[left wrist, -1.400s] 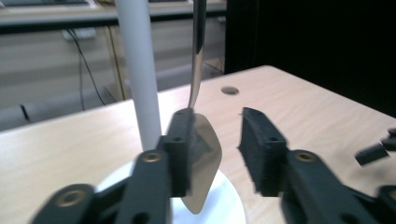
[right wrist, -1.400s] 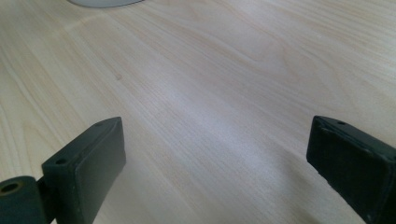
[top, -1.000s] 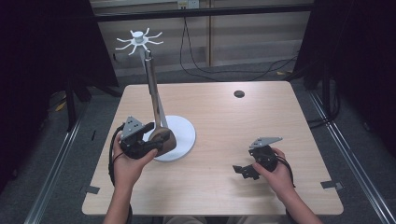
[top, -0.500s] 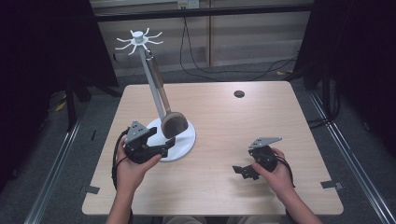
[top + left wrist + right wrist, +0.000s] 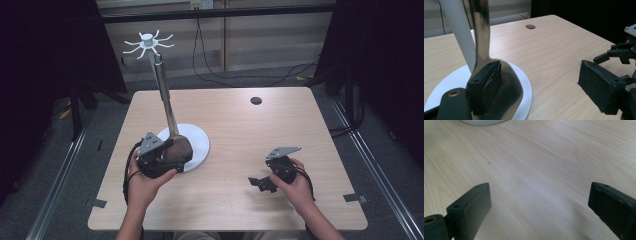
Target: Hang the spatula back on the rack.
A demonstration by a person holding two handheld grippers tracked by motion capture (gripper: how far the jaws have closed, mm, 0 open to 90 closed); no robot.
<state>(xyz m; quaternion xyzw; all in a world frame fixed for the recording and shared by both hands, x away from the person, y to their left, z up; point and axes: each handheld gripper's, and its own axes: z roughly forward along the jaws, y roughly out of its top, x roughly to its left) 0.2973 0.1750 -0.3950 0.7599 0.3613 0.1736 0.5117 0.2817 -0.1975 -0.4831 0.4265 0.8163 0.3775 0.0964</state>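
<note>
Metal spoon (image 5: 506, 82) leans on white stand base (image 5: 525, 82), left tool (image 5: 541, 85) opened.

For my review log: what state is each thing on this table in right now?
Left tongs: open, jaws just widened; one pad beside the spoon bowl.
Right tongs: open, nothing between the jaws, low over the table.
Metal spoon: leaning on the stand, bowl down on its base.
White stand: upright, hooks bare.

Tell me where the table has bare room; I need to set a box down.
Free: the tabletop between the stand's white base and the right edge, behind the right gripper. Crowded: front left, where the left gripper meets the spoon.
</note>
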